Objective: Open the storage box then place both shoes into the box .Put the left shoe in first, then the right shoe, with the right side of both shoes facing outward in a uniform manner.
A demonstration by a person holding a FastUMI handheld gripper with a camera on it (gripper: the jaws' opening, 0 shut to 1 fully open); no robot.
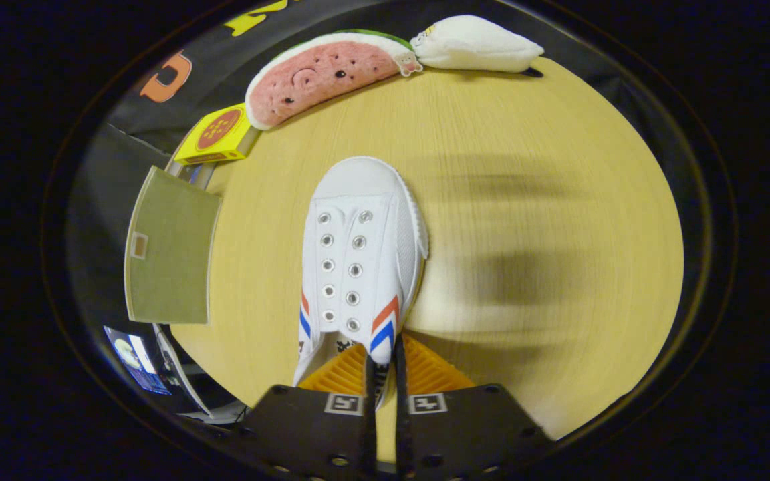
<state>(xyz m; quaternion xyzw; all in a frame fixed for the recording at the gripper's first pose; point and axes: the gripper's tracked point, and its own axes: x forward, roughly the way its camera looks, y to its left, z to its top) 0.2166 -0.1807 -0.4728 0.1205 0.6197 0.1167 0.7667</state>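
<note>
Gripping the right side wall of a white canvas shoe (360,267) near its opening, the gripper (385,374) has its two fingers drawn nearly together, one inside the shoe and one outside, with the thin fabric edge pinched between them. The shoe stretches straight ahead of the fingers, toe pointing away, its rows of metal eyelets without laces and red and blue chevron stripes on both sides by the heel end. Whether it hangs lifted or rests on the wooden table (559,200) cannot be told; blurred shadows lie on the tabletop beside it. Left of the shoe, at the table's edge, stands a translucent greenish storage box panel (171,257). Beyond it sits a small yellow box (216,135), then a watermelon-slice plush (321,73), and touching its far end a white plush (475,43).
</note>
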